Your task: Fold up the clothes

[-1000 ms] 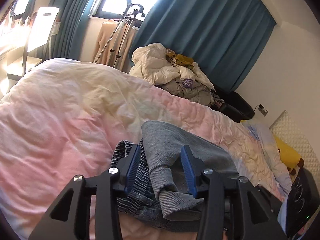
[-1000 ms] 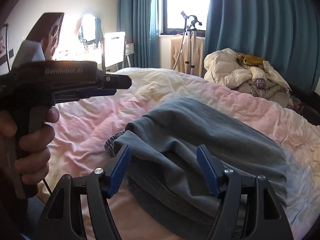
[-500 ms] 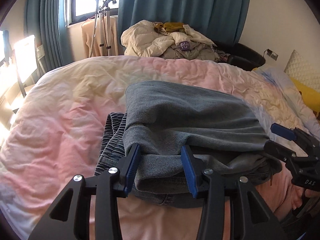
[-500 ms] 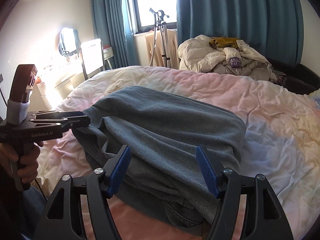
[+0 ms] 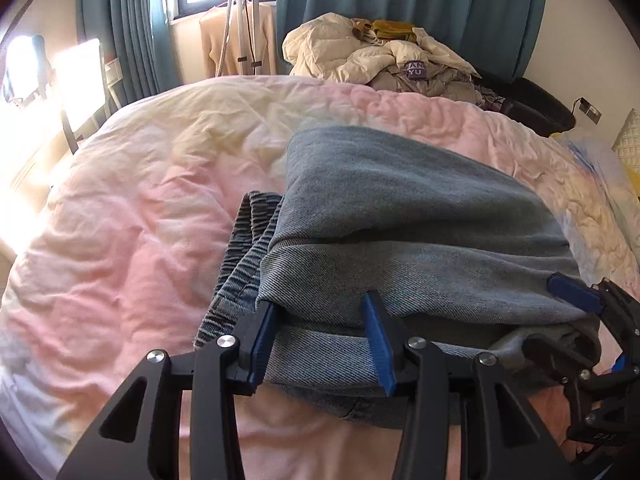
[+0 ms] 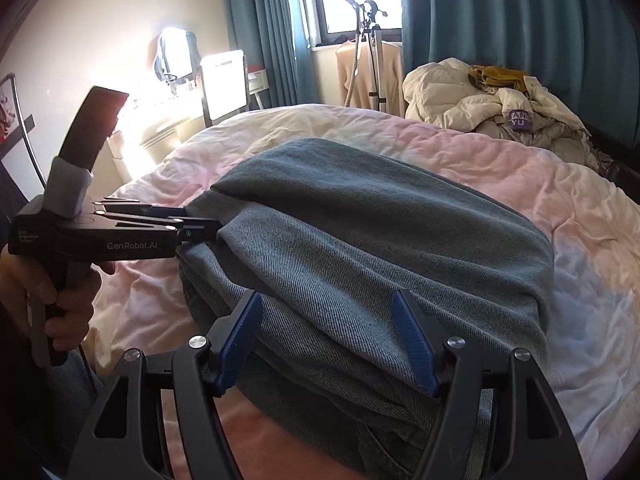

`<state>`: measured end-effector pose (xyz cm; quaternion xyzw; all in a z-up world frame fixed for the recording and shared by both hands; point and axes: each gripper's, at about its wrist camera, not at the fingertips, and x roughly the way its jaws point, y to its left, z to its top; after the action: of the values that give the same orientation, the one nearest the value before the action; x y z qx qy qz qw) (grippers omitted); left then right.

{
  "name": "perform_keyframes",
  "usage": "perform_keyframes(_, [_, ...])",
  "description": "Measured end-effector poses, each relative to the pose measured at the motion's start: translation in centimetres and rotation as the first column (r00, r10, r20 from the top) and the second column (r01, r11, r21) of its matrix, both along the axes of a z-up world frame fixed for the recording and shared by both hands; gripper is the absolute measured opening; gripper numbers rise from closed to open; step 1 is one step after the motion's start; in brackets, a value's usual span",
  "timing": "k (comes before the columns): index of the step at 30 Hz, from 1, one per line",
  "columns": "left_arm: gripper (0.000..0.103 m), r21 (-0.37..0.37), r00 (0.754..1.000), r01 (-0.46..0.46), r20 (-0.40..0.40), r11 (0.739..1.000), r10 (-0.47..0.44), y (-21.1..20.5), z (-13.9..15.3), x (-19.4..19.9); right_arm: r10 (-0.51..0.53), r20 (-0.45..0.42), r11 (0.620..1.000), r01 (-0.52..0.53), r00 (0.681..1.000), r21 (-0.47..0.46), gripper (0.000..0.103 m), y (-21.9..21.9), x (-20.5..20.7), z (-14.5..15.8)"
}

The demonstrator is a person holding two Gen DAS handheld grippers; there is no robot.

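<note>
Jeans [image 5: 400,208]: one pair, faded blue-grey denim, folded over in layers on the pink quilt [image 5: 120,220] at the near edge of the bed, with a gathered striped waistband [image 5: 240,256] showing on the left. We count two grippers. Left gripper [image 5: 324,336]: fingers spread around the near folded edge, perhaps touching it. Right gripper [image 6: 328,344]: fingers spread wide over the fold, gripping nothing. One heap of pale clothing [image 5: 384,56] beyond the bed.

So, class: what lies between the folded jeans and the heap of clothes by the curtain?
Only bare, rumpled pink duvet separates the jeans from the heap, clearest in the right wrist view.
</note>
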<state>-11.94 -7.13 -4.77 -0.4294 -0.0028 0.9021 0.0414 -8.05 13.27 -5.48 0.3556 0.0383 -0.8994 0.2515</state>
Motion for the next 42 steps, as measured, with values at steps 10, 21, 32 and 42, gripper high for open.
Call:
perform_keyframes(10, [0.044,-0.02,0.988,0.074,-0.134,0.997,-0.076,1.6,3.0,2.0,-0.056,0.075,0.998,0.058,0.996,-0.025,0.062,1.1,-1.0,-1.4])
perform_keyframes(21, [0.044,-0.086,0.918,0.275,-0.274,0.958,-0.288,5.7,4.6,4.7,-0.137,0.076,0.979,0.146,0.988,-0.141,0.005,4.0,-1.4,0.3])
perform_keyframes(32, [0.044,-0.361,0.93,0.204,-0.221,0.91,-0.296,9.6,1.4,4.5,-0.145,0.066,0.946,0.158,0.987,-0.285,0.005,6.2,-0.5,2.7])
perform_keyframes(42, [0.044,-0.358,0.983,-0.123,-0.173,0.926,0.064,4.3,0.1,0.7,-0.141,0.053,0.943,0.151,0.989,-0.296,0.005,6.4,-0.1,2.9])
